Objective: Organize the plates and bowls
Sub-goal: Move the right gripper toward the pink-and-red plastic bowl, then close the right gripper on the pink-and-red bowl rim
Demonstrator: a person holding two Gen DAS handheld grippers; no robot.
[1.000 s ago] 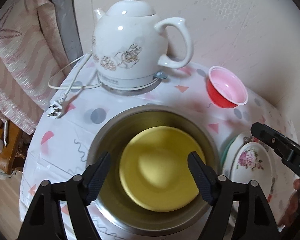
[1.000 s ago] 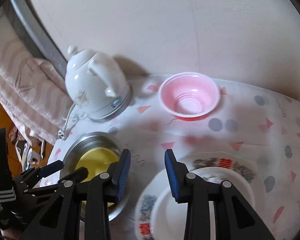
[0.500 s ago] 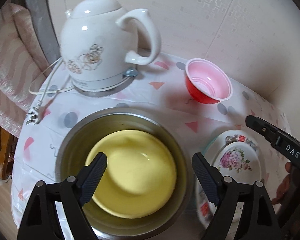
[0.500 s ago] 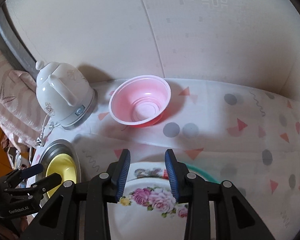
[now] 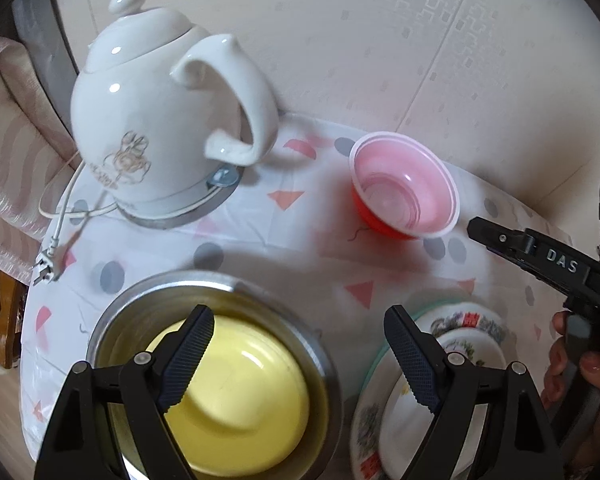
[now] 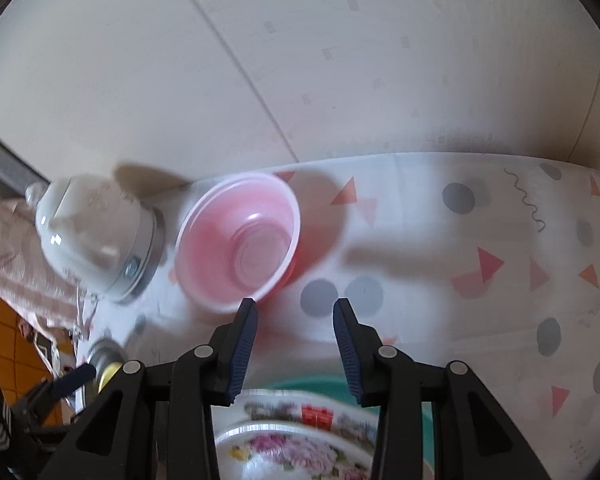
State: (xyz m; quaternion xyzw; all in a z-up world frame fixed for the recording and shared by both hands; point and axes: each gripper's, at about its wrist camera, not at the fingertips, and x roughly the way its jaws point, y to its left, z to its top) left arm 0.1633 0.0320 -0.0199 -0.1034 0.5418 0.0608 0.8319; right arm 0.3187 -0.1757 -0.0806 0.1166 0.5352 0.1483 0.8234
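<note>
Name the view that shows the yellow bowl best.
Left wrist: the yellow bowl lies nearly whole inside the steel basin. The right wrist view shows only a blurred yellow sliver at the left edge.

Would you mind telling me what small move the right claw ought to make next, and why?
Probably ease the right claw forward and slightly left until its fingers straddle the near rim of the red bowl. The claw is empty and partly open, its left fingertip sits just short of that rim, and the bowl stands alone on the tablecloth, apart from the stacked plates.
</note>
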